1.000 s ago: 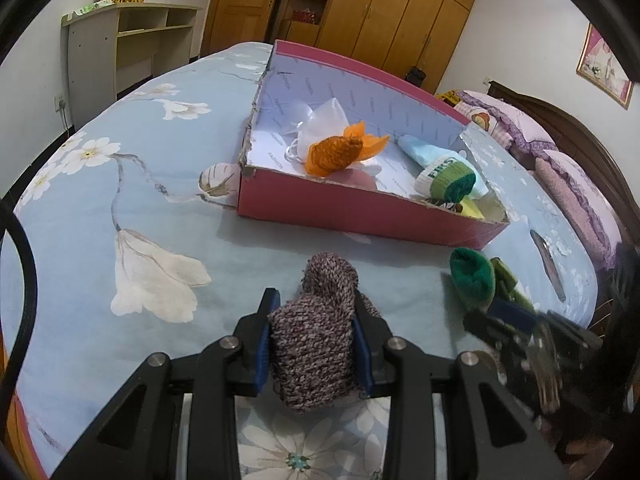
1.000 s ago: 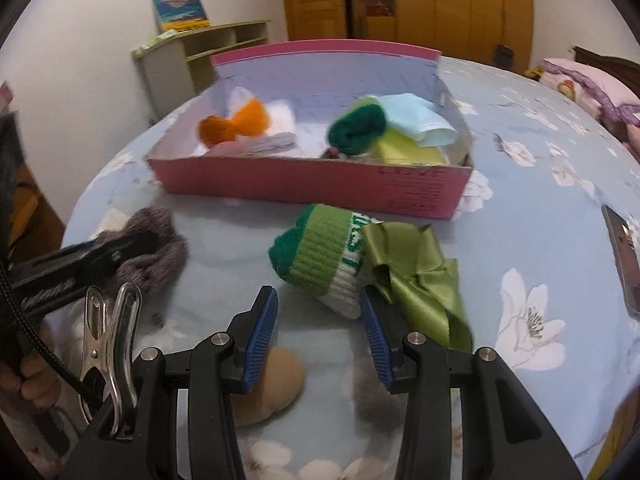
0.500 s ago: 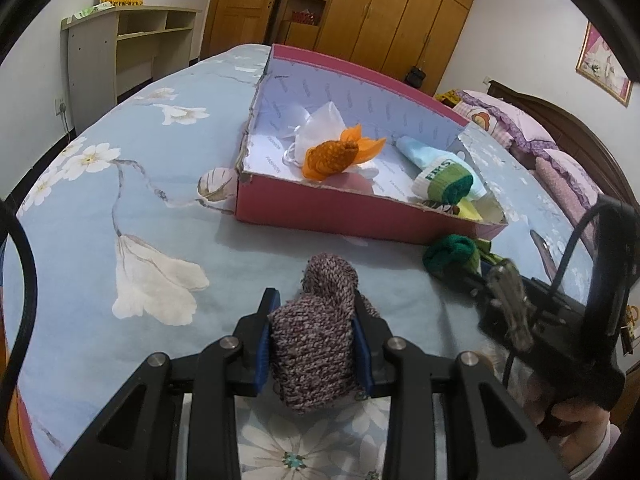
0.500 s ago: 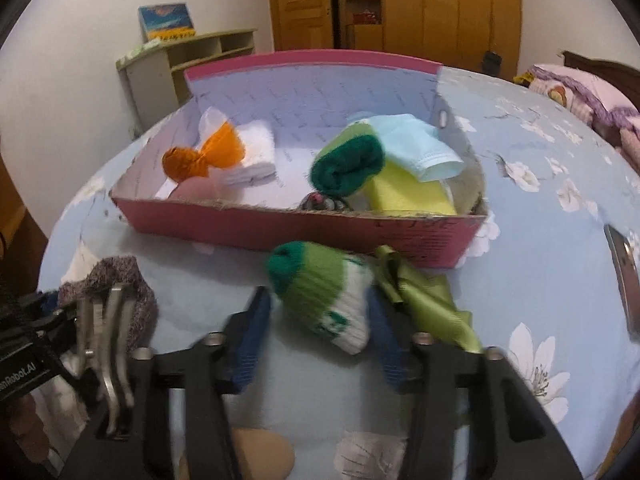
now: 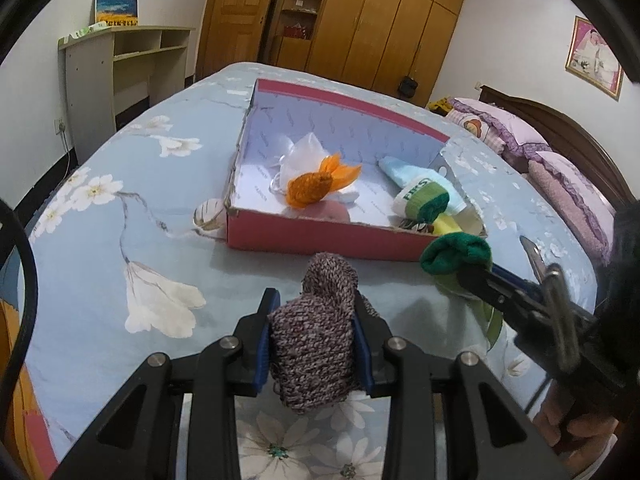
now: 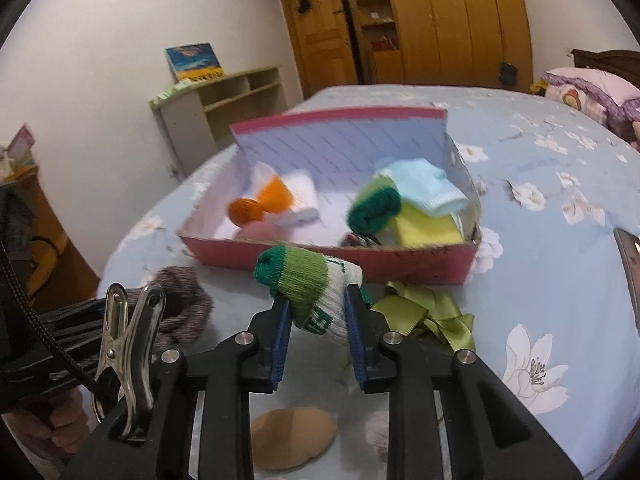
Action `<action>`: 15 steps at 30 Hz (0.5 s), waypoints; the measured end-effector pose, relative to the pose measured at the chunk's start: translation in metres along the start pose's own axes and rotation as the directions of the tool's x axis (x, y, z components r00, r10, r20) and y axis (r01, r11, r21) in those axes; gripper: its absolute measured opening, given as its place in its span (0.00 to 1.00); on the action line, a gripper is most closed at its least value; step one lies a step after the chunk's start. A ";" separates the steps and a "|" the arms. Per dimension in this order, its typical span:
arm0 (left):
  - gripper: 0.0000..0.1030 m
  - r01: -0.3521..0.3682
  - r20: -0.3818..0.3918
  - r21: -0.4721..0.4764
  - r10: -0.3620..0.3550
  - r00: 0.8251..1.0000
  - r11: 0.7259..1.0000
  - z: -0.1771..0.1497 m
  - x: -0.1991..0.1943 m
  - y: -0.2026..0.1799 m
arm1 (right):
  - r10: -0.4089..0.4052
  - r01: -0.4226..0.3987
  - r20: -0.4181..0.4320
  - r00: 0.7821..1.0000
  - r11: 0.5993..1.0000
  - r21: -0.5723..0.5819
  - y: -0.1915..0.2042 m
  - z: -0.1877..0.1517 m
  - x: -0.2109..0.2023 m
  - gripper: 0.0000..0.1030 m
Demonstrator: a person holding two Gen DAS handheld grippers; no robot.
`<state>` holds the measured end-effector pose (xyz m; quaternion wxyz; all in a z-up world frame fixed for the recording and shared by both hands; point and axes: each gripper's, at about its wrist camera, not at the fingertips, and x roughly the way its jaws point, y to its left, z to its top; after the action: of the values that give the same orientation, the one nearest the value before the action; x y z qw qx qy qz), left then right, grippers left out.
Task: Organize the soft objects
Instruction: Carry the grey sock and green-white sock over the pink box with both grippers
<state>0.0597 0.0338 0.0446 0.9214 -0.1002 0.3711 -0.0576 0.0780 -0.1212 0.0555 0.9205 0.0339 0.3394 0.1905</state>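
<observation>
My left gripper (image 5: 314, 344) is clamped on the grey knitted sock (image 5: 316, 336). My right gripper (image 6: 316, 334) has just been closing and now pinches the green sock (image 6: 308, 284), near the pink box (image 6: 420, 268).

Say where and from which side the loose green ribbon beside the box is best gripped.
Judging by its pose, grip the green ribbon at its bunched, raised loops rather than the flat tails, coming from above on the near side; the pink box wall blocks the far side.
</observation>
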 end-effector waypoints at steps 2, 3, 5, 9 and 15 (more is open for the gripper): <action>0.34 -0.002 0.008 0.006 0.002 1.000 1.000 0.002 -0.003 -0.003 | 0.017 -0.017 0.014 1.000 1.000 -0.001 0.003 0.003 -0.006 0.26; 0.34 -0.001 0.013 0.009 0.001 1.000 1.000 0.004 -0.004 -0.004 | 0.025 -0.025 0.022 0.999 1.000 -0.002 0.003 0.004 -0.009 0.26; 0.34 -0.003 0.023 0.017 0.003 1.000 1.000 0.008 -0.006 -0.006 | 0.033 -0.033 0.036 0.999 0.999 -0.009 0.005 0.008 -0.014 0.26; 0.34 -0.008 0.038 0.039 0.006 0.999 0.999 0.019 -0.005 -0.011 | 0.045 -0.044 0.054 0.998 0.999 -0.020 0.008 0.014 -0.019 0.26; 0.34 -0.033 0.066 0.076 0.028 0.997 0.997 0.040 0.002 -0.018 | 0.059 -0.057 0.066 0.996 0.998 -0.020 0.006 0.023 -0.022 0.26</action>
<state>0.0889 0.0212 0.0758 0.9369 -0.0606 0.3400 -0.0545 0.0752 -0.1223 0.0880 0.9257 0.0416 0.3057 0.2191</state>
